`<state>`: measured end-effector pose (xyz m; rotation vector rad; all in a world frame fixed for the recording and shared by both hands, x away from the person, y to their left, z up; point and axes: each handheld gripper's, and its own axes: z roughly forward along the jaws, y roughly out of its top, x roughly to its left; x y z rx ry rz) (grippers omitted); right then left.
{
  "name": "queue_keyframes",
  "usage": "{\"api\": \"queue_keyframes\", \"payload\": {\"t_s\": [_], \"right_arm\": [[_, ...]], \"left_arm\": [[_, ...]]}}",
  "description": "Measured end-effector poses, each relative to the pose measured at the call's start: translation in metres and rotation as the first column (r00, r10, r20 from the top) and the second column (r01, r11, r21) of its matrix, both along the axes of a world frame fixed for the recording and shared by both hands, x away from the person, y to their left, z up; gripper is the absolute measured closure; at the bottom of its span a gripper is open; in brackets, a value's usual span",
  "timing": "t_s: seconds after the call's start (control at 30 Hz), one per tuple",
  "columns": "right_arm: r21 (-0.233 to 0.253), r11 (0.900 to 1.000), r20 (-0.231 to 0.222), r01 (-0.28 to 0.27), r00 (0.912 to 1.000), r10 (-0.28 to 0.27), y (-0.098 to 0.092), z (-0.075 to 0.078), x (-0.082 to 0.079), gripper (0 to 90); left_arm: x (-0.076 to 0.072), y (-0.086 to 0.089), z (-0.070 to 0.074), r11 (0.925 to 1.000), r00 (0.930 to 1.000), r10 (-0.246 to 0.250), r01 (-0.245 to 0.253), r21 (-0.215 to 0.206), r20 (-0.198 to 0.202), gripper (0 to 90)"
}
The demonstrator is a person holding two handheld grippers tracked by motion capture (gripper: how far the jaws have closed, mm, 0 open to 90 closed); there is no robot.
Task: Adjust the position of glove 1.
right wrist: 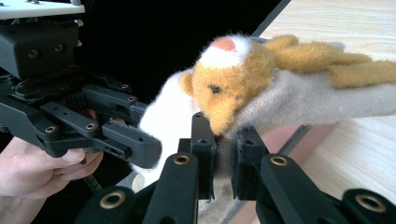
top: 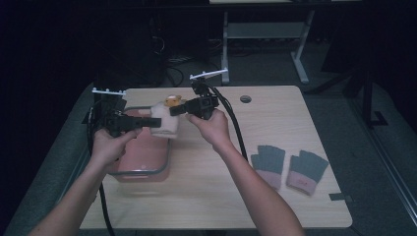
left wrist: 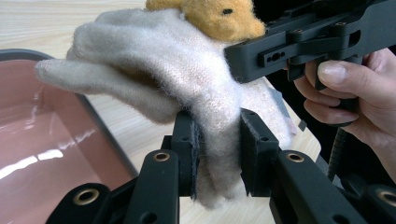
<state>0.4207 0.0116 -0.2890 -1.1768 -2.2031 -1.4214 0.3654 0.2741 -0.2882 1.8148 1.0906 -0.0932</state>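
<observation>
The left hand-held gripper (top: pixel 156 123) is clamped on a cream fuzzy mitten (top: pixel 164 120), its jaws pressed into the wool from both sides (the left gripper view shows the fabric bunched between the pads) (left wrist: pixel 217 154); the right hand-held gripper (top: pixel 173 110) has its jaws nearly closed on the same mitten (right wrist: pixel 299 100), just below the small orange plush animal head (right wrist: pixel 231 79) sewn onto it; the mitten hangs in the air between the two, stretched from one to the other, above the far edge of a pink tub with a grey rim (top: pixel 142 167) that lies under the left hand-held gripper; to the right of the right hand-held gripper, well apart, a pair of grey fingerless gloves (top: pixel 287 167) lies flat on the worktop (top: pixel 206 196).
</observation>
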Motion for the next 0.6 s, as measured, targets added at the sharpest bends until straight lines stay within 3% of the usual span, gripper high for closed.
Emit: {"api": "queue_keyframes", "payload": {"t_s": [0.6], "right_arm": [[-0.026,0.998,0.014,-0.058,0.9982,0.058,0.042,0.002,0.011,81.2]], "left_arm": [[-0.002,0.038,-0.003,0.9985,0.9984,0.055,-0.055,-0.006,-0.014,70.4]]}}
